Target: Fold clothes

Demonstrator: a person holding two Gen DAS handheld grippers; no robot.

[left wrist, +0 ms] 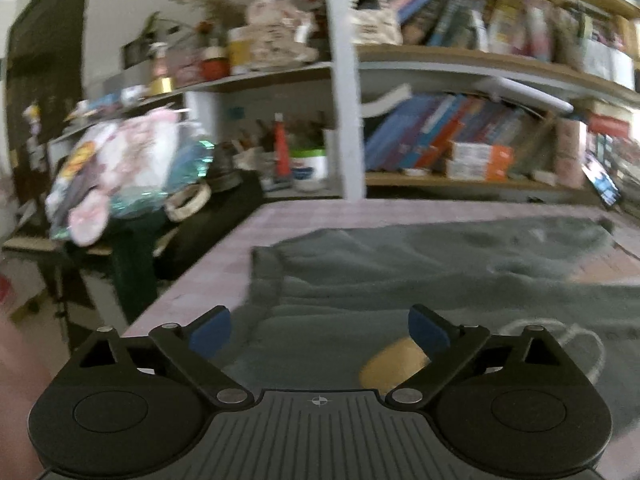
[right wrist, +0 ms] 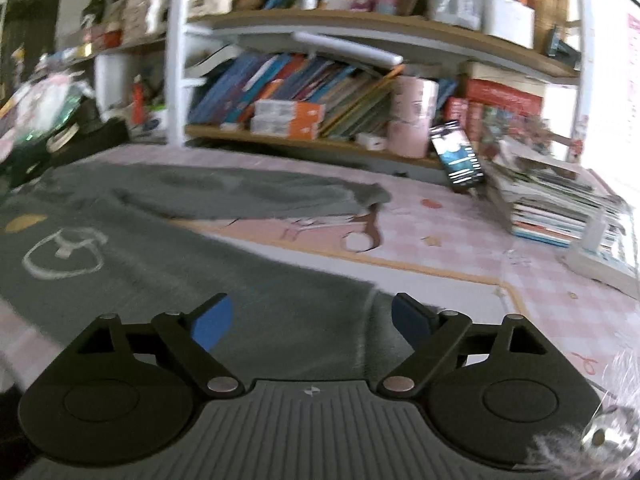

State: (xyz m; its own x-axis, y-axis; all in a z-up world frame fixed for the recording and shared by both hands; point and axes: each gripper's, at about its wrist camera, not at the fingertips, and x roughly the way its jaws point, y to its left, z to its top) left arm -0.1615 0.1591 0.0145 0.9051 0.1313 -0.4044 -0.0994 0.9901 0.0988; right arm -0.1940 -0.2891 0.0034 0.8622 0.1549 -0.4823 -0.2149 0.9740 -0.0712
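Bookshelves [right wrist: 360,32] packed with leaning books, boxes and bags fill the back of both views, with a white upright post [left wrist: 344,80] dividing them. Below the shelves runs a counter [right wrist: 540,304] covered in a pink checked cloth with small cartoon prints. At its far right edge a phone [right wrist: 458,156] with a lit screen leans against the bottom shelf, just beside a stack of magazines [right wrist: 560,204]. To the left of the counter, a dark side stand carries a heap of plastic-wrapped packages [left wrist: 120,168].

A grey-green sweatshirt [right wrist: 180,272] lies spread flat on the counter, printed side up, showing a white outlined oval design [right wrist: 64,254] and a yellow patch [left wrist: 394,368]. One sleeve [right wrist: 256,194] stretches out across the cloth toward the shelves, its cuff ending near a brown print on the cloth. The views are motion-blurred, so fine detail on the fabric is lost.

The left hand-held gripper [left wrist: 320,332] hovers over the garment near its ribbed edge, its blue-padded fingers [left wrist: 212,332] spread wide apart with nothing between them. The right hand-held gripper [right wrist: 312,322] hangs above the other end of the sweatshirt, close to where the fabric border meets the pink cloth, and its fingers likewise stand wide apart and hold nothing. Whether either touches the cloth I cannot tell.
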